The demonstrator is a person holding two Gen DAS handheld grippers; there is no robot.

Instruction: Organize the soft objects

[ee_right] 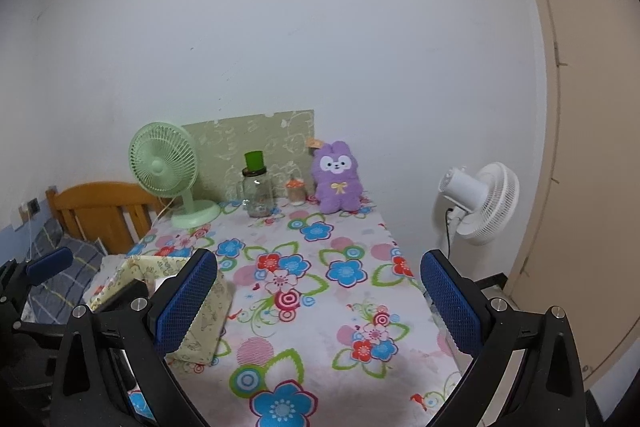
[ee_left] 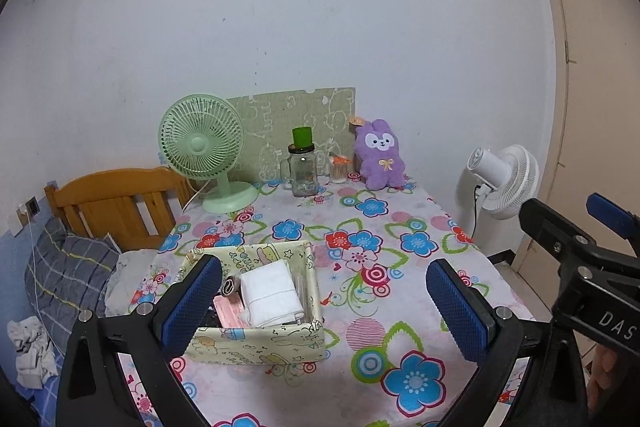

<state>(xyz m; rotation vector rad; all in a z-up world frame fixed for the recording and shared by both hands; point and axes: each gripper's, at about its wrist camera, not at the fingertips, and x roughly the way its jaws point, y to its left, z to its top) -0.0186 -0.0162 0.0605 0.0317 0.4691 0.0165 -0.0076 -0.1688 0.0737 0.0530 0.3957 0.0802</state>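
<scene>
Both grippers hover empty, fingers spread wide. Purple plush rabbit (ee_right: 337, 178) stands upright at the desk's (ee_right: 320, 307) far edge, ahead of my right gripper (ee_right: 319, 303). Left gripper (ee_left: 324, 307) sits over the fabric box (ee_left: 256, 343). Right looks nearer.
</scene>
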